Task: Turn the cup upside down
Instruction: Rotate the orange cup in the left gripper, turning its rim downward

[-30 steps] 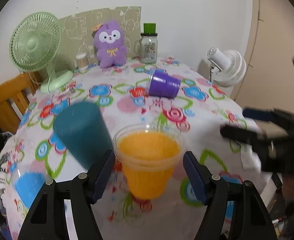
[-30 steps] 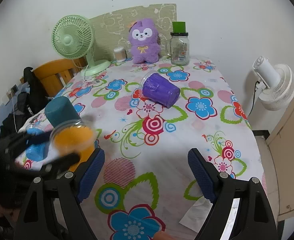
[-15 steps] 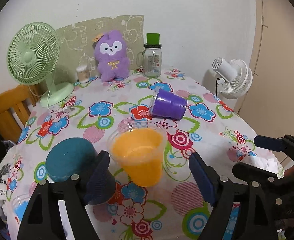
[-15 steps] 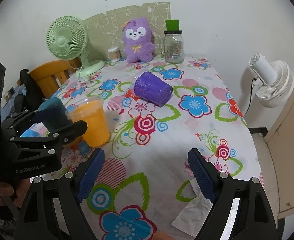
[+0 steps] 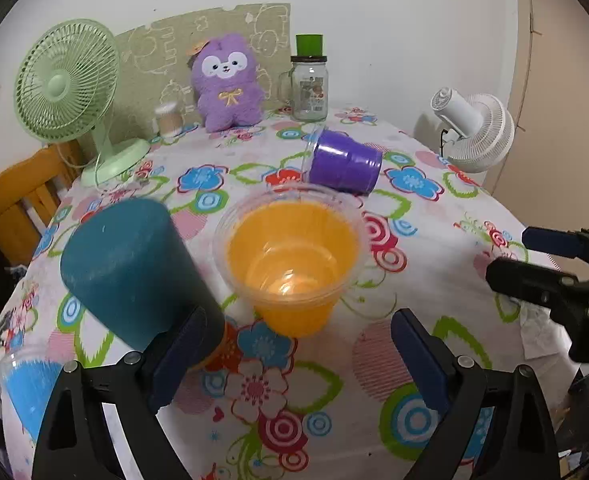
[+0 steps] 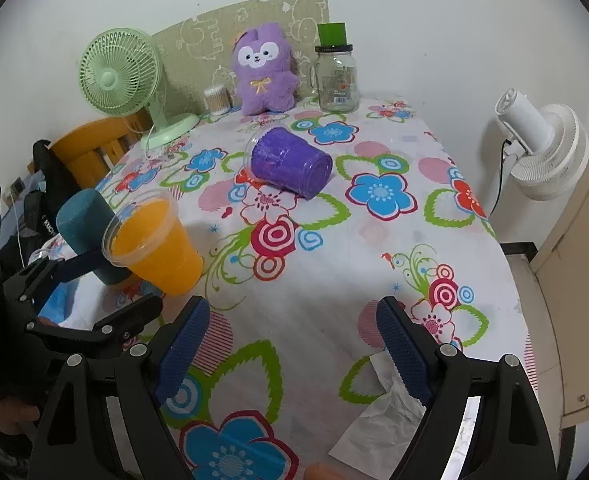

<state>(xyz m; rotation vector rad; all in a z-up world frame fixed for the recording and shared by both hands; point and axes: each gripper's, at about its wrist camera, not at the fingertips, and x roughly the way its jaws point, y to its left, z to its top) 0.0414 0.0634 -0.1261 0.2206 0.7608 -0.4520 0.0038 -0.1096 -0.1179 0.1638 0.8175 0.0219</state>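
Since half a second ago, moved in closer on the orange cup (image 5: 294,264), now larger and tilted mouth-toward-camera in the left wrist view; left tongs (image 5: 294,352) spread wide, gripping nothing, blue pads flanking the space just below the cup's base; cannot tell whether the cup touches the tabletop (image 5: 434,248) or leans on anything. Just beside it at 9 o'clock, a teal cup (image 5: 134,272) standing upside down, its side close against the left pad; at 7 o'clock, near the tabletop's edge, a clear cup with blue inside (image 5: 30,384), partly cut off. At 12 o'clock beyond the orange cup, a purple cup (image 5: 342,164) lying on its side, well apart from both tongs.

Right tongs (image 6: 290,344) likewise spread wide and holding nothing, hovering over bare flowered cloth at the near edge; open room between them and the purple cup; a crumpled white tissue (image 6: 378,412) under the right pad, hanging at the tabletop's edge. In that view, orange cup at 9 o'clock with the left tongs' black arms beneath it.

Along the far edge against the white wall: green fan (image 6: 122,76) at 10 o'clock, small jar of swabs (image 6: 217,100), purple plush toy (image 6: 264,72), glass jar with green lid (image 6: 336,76) at 12 o'clock; behind them a patterned green board (image 6: 214,32). Off the tabletop: wooden chair (image 6: 90,148) at 9 o'clock, white fan (image 6: 542,148) at 2 o'clock by a beige door.
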